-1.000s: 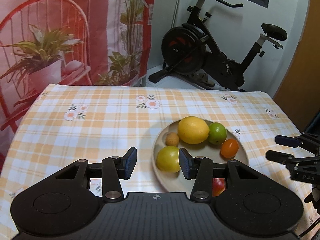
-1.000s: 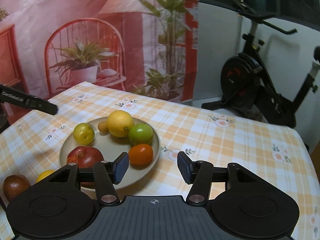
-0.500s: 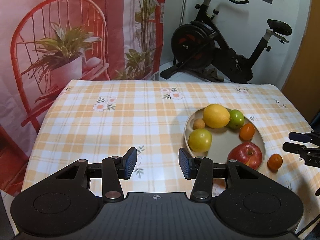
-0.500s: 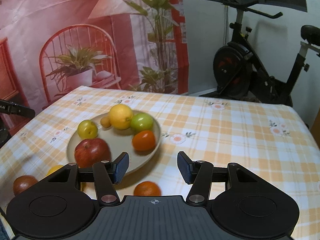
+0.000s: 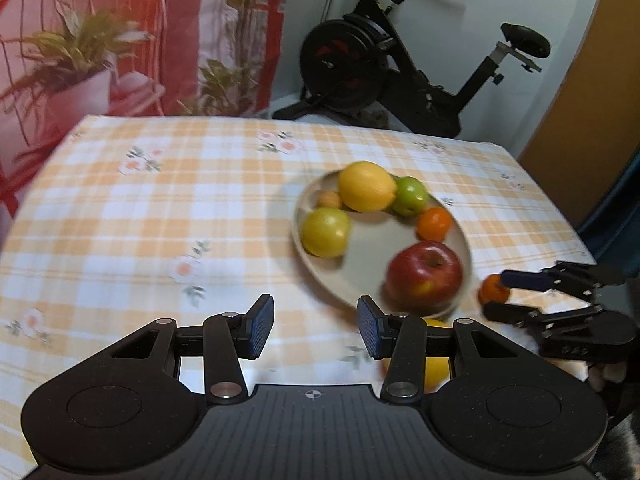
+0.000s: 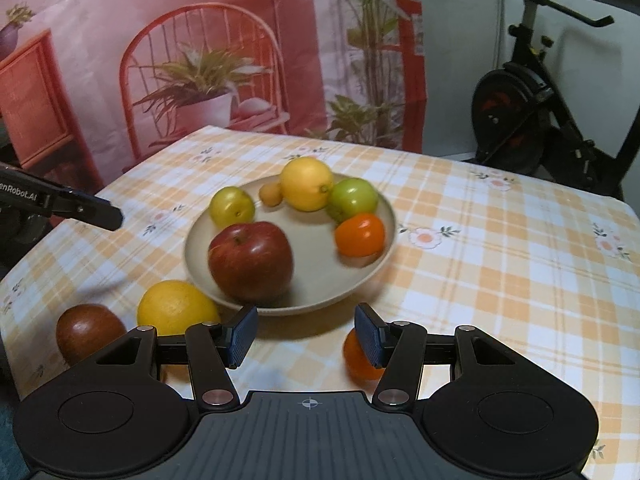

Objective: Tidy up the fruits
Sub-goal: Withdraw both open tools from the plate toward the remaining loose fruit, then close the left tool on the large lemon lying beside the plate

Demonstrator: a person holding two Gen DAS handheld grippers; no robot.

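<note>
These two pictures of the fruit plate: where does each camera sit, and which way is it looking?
Left wrist view: sits on the left gripper, looking forward and down over the checked tablecloth; its own two open fingers show, plus the right gripper at right.
Right wrist view: sits on the right gripper, facing the plate; its own open fingers show, plus a left gripper finger at left.
Both share the plate, red apple, lemon and exercise bike.

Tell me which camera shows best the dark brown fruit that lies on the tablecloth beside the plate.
The right wrist view: the brown fruit lies in plain sight at lower left, beside a yellow fruit and off the plate. The left wrist view does not show it at all.
</note>
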